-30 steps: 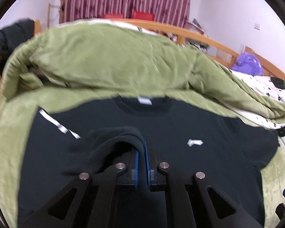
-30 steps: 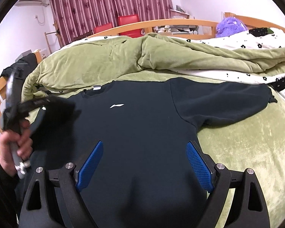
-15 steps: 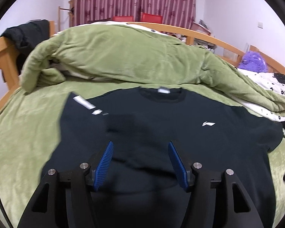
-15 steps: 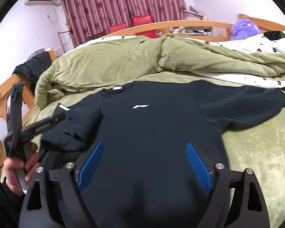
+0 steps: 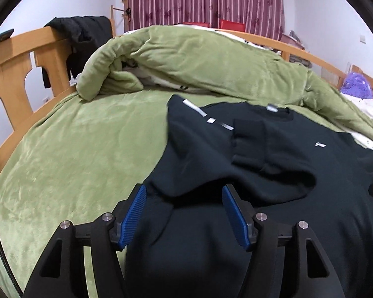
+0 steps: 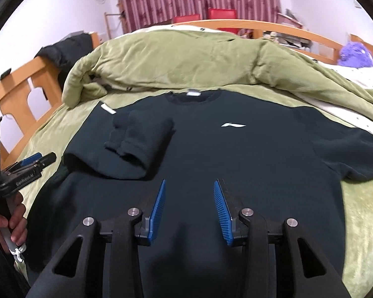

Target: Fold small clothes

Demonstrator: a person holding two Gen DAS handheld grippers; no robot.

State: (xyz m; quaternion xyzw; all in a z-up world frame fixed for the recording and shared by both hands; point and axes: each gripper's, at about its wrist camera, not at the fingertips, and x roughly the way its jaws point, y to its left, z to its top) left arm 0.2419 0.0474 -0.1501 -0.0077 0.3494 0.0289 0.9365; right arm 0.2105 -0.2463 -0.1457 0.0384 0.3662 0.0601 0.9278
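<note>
- Handling this black sweatshirt (image 6: pixel 223 154) should be easy on weight but tricky on shape: it looks like soft, thick fleece that will sag and bunch, so pinch a hem or cuff edge rather than the flat middle.
- Your best hold for the next fold is probably the spread sleeve (image 6: pixel 348 154) at about 3 o'clock in the right wrist view; take its cuff end and carry it across the chest.
- The sweatshirt lies face up on the green bed cover (image 5: pixel 74 149), collar toward 12 o'clock, just below the bunched green duvet (image 6: pixel 186 67).
- Its other sleeve (image 6: pixel 136 139) is already folded in over the chest at about 10 o'clock, cuff lying loose and a bit rumpled.
- A small white logo (image 6: pixel 233 125) marks the chest, a white tag (image 6: pixel 194 92) sits at the collar, and a white stripe (image 6: pixel 107 109) shows on the shoulder.
- Your left tool (image 5: pixel 185 213) is spread wide with nothing in it, low over the garment's side edge.
- Your right tool (image 6: pixel 190 208) is partly open and empty, over the lower front.
</note>
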